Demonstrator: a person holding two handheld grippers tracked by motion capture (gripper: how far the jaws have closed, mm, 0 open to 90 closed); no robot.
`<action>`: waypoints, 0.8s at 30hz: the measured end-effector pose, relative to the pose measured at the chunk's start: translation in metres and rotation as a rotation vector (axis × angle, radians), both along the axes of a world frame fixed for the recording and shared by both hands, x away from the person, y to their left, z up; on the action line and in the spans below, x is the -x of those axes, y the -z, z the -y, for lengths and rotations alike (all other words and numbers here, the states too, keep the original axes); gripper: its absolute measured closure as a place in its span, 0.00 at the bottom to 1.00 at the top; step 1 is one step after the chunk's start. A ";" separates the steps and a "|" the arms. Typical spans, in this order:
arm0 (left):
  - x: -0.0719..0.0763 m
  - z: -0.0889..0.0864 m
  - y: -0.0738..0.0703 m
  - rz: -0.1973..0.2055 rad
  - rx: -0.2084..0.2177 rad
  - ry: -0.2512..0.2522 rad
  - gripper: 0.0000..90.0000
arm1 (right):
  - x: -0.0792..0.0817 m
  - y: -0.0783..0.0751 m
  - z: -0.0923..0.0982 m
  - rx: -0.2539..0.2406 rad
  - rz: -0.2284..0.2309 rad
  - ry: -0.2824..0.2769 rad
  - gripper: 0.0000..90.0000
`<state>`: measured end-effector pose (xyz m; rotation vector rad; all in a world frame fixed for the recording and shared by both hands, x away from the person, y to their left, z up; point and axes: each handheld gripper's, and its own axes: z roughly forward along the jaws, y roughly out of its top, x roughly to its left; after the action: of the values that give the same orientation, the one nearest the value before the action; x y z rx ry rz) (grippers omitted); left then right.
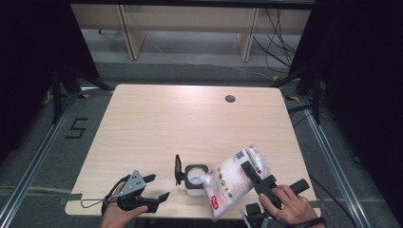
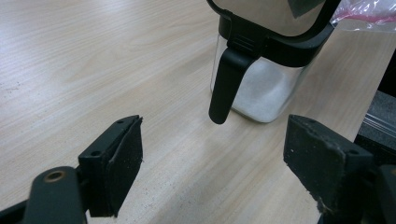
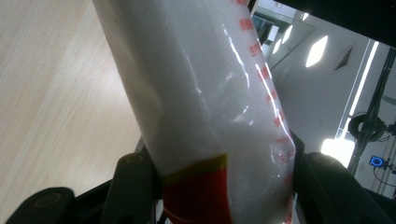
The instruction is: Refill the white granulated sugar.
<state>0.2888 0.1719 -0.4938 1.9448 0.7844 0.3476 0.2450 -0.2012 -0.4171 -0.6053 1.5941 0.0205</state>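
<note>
High view: right gripper (image 1: 253, 172) fingers clamp the soft, slippery bag (image 1: 233, 183), tilted over the jar (image 1: 195, 179); grip mid-body. Left gripper (image 1: 154, 190) fingers spread empty, left of the jar.

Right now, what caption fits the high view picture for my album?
Right hand-held gripper tips a bag of white grains over an open jar; left hand-held gripper waits open.
</note>
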 end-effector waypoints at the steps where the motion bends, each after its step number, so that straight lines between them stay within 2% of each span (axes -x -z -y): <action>1: 0.000 0.000 0.000 0.001 0.001 0.001 0.21 | 0.000 0.000 0.000 0.002 0.000 -0.001 0.61; 7: 0.000 0.000 0.000 0.002 -0.004 0.004 0.21 | 0.000 0.002 0.002 -0.023 -0.014 0.018 0.62; 8: 0.000 0.000 0.000 0.002 -0.005 0.004 0.21 | -0.001 0.000 0.000 0.006 -0.007 0.000 0.62; 10: 0.000 0.000 0.000 0.001 0.000 0.001 0.21 | -0.001 0.000 0.000 0.007 -0.009 -0.001 0.62; 11: 0.000 0.000 0.000 0.001 0.000 0.001 0.21 | 0.000 0.002 0.002 -0.014 -0.018 0.018 0.62; 24: 0.000 0.000 0.000 0.002 0.000 0.001 0.21 | -0.001 0.002 0.002 -0.005 -0.015 0.010 0.62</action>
<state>0.2887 0.1720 -0.4938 1.9445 0.7825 0.3492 0.2462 -0.2032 -0.4188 -0.5943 1.6113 0.0213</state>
